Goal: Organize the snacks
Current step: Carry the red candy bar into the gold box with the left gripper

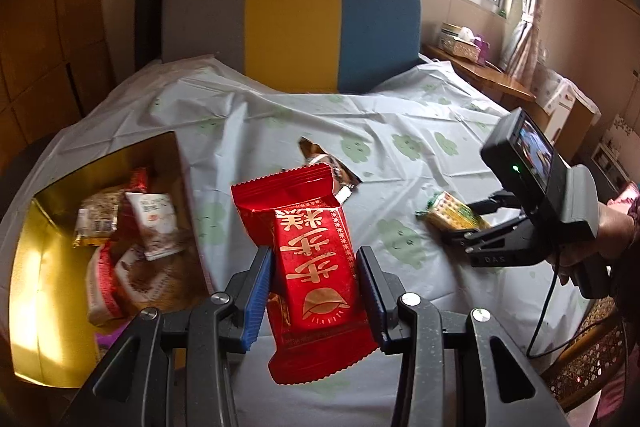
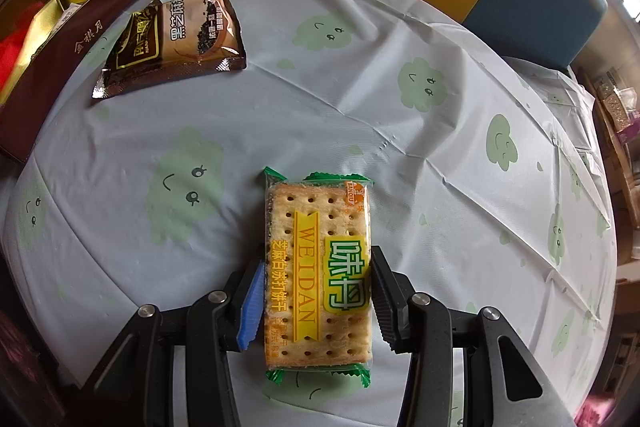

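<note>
A red foil snack packet (image 1: 312,267) hangs above the table, gripped by my left gripper (image 1: 314,255), whose blue pads press on its sides. To its left stands an open gold box (image 1: 36,287) holding several snack packets (image 1: 154,223). On the cloth lies a green-edged cracker packet (image 2: 318,267), and my right gripper (image 2: 316,263) is shut on its sides, pointing steeply down. In the left wrist view that right gripper (image 1: 460,235) sits over the cracker packet (image 1: 452,211). A brown sesame packet (image 2: 176,39) lies further back, near the box's dark red wall (image 2: 72,55).
A pale tablecloth (image 2: 360,115) with green cloud figures covers the round table. Behind it stands a grey, yellow and blue chair back (image 1: 292,27). A wooden shelf with a tissue box (image 1: 460,43) is at the right, and a wicker seat (image 1: 588,359) at the lower right.
</note>
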Motion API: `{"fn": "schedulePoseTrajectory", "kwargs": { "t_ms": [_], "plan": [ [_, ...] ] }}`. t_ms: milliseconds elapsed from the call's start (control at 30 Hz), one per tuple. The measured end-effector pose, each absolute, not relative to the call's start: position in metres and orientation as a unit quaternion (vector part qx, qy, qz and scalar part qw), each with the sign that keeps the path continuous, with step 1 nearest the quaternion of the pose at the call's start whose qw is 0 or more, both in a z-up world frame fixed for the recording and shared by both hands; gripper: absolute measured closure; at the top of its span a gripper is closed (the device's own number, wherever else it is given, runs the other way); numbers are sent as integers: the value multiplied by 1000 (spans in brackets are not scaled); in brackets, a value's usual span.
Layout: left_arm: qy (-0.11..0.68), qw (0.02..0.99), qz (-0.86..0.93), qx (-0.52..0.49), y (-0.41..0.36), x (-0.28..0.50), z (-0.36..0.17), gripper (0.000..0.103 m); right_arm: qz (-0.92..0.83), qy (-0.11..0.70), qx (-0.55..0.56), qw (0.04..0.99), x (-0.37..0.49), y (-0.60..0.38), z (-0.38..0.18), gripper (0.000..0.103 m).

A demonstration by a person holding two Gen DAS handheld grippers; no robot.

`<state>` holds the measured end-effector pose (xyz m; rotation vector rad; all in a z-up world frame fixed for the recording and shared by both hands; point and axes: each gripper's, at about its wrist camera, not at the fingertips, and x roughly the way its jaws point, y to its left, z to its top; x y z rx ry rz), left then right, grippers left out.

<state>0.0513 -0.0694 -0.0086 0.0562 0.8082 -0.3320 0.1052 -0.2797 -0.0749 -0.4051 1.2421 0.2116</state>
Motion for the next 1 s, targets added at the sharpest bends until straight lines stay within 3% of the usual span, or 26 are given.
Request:
{"fn": "schedulePoseTrajectory", "kwargs": {
  "t_ms": [500,1000],
  "plan": [
    [387,919,-78,2,5,58,-4,60,95,570,-202,791,103,-277,-75,55],
    [463,876,64,-119,154,84,-38,60,93,564,-221,790,99,-271,-75,55]
  ]
}}
